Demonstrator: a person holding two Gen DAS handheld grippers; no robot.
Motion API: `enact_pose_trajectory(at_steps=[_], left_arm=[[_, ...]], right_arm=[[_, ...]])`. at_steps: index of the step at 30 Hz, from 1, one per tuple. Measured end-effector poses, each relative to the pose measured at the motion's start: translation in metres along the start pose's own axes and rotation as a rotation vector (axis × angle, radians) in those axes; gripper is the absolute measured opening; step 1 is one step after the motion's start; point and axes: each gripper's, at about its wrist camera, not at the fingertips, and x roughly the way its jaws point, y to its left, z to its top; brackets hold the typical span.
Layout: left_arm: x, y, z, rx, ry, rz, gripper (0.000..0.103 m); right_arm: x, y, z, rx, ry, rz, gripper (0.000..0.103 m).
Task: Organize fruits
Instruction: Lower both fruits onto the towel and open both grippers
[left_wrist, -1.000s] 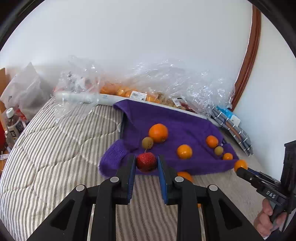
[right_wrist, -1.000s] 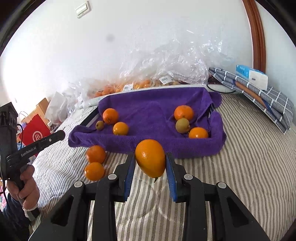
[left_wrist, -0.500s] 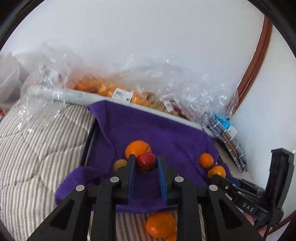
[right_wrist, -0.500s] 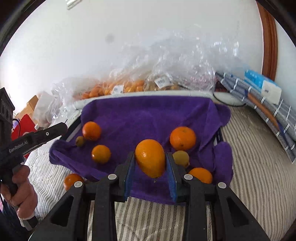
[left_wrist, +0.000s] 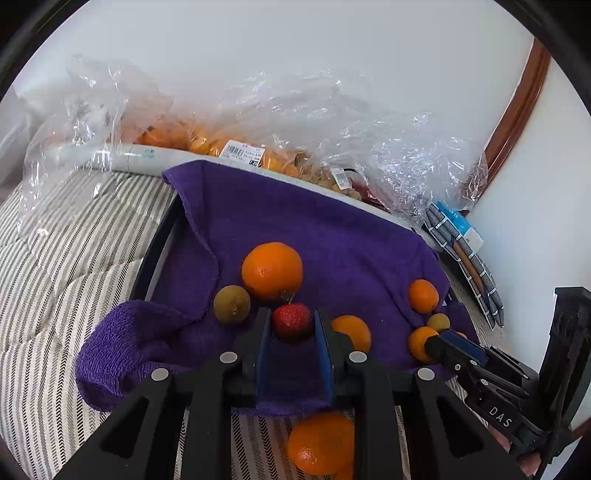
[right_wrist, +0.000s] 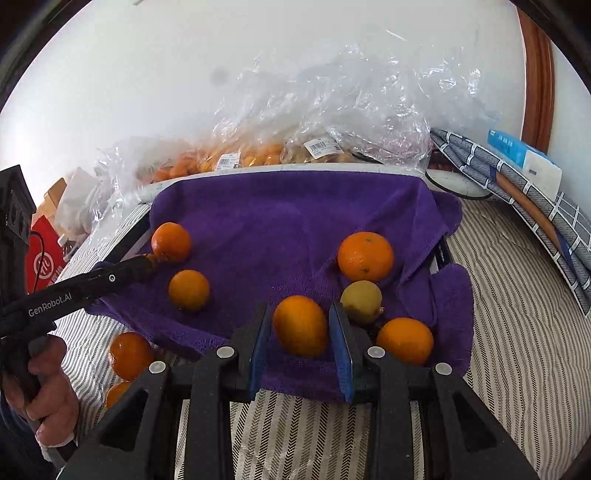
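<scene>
A purple towel (left_wrist: 332, 236) lies on the striped bed and also shows in the right wrist view (right_wrist: 288, 221). My left gripper (left_wrist: 291, 323) is shut on a small red fruit (left_wrist: 291, 322) and holds it over the towel's near side, beside a large orange (left_wrist: 272, 270) and a brownish round fruit (left_wrist: 232, 304). My right gripper (right_wrist: 301, 326) is shut on an oval orange (right_wrist: 301, 325) over the towel's front edge, near a yellow-green fruit (right_wrist: 361, 301) and several oranges (right_wrist: 365, 256).
Two oranges (right_wrist: 130, 354) lie on the striped bedding (right_wrist: 517, 295) off the towel's left edge; one shows in the left wrist view (left_wrist: 320, 443). Clear plastic bags of fruit (right_wrist: 314, 122) line the wall. Folded checked cloth and a blue box (right_wrist: 524, 158) sit at right.
Both grippers have moved forward over the towel with their fruit still held. The right gripper now appears close beside the left at the towel's right side.
</scene>
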Motion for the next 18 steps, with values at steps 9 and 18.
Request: enact_pose_trajectory(at_steps=[9, 18], left_arm=[[0.0, -0.002, -0.001, 0.009, -0.006, 0.011, 0.023], [-0.005, -0.001, -0.001, 0.018, -0.019, 0.024, 0.036]], right_arm=[[-0.004, -0.005, 0.0, 0.015, -0.007, -0.002, 0.035], [-0.023, -0.009, -0.004, 0.042, -0.078, -0.04, 0.045]])
